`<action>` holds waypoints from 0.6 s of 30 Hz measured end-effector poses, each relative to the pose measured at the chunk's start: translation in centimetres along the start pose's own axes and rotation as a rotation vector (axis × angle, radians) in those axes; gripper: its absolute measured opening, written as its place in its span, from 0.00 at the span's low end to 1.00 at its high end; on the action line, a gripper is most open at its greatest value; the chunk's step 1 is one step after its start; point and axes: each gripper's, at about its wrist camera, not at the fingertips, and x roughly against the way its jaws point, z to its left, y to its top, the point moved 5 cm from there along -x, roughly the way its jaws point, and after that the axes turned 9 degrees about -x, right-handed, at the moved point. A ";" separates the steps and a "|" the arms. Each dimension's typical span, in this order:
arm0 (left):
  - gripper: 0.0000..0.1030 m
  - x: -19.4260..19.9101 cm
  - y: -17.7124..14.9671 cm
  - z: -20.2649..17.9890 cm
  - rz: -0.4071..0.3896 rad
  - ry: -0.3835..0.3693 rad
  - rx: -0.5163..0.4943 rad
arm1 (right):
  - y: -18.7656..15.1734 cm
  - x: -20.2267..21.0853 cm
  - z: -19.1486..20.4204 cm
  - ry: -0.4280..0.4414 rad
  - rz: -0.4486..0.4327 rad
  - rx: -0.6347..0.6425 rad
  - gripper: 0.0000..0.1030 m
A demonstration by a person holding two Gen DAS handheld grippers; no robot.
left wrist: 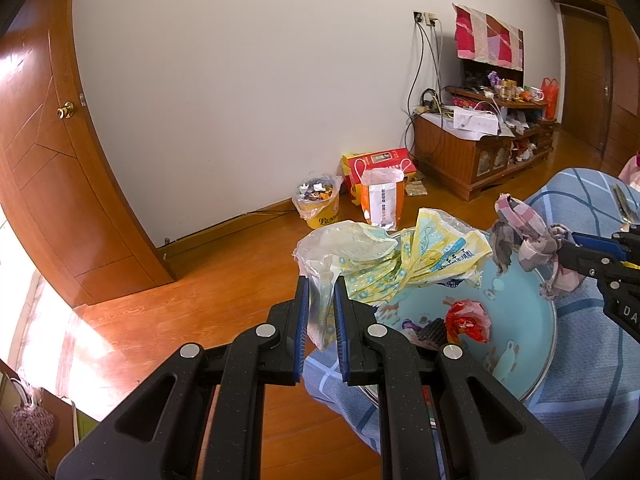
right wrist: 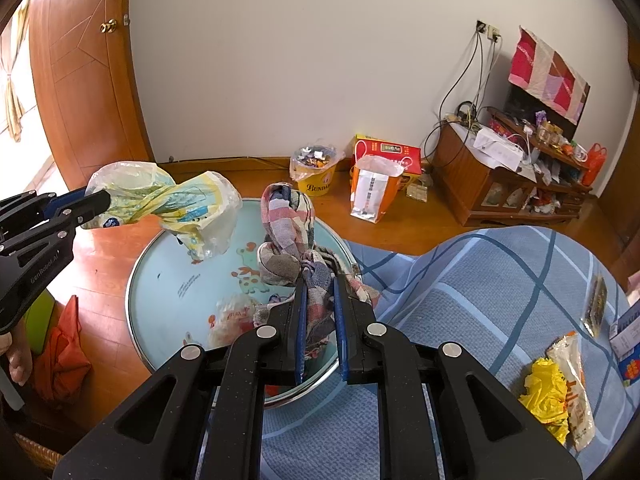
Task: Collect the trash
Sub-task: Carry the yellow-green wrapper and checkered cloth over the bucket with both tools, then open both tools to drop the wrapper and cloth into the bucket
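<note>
The left gripper (left wrist: 321,292) is pinching a plastic bag (left wrist: 384,256) above the basin (left wrist: 516,320); at its 3 o'clock, the right gripper (right wrist: 319,296) is clamping a checked rag (right wrist: 290,236).

A bed with a blue plaid cover (right wrist: 480,300) carries a round pale-blue basin (right wrist: 172,280) printed with cartoon animals, set at its edge above the wooden floor (right wrist: 392,232). Near the cover's right side lie a crumpled yellow wrapper (right wrist: 546,390), a long snack packet (right wrist: 572,384) touching it, and a dark sachet (right wrist: 597,306).
</note>
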 end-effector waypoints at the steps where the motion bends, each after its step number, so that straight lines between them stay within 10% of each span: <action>1: 0.12 0.0 0.0 0.0 0.000 -0.001 0.000 | 0.0 0.0 0.0 0.000 0.000 0.001 0.13; 18: 0.12 -0.3 -0.2 -0.2 0.011 -0.013 -0.008 | -0.3 -0.4 0.1 0.005 0.010 0.005 0.13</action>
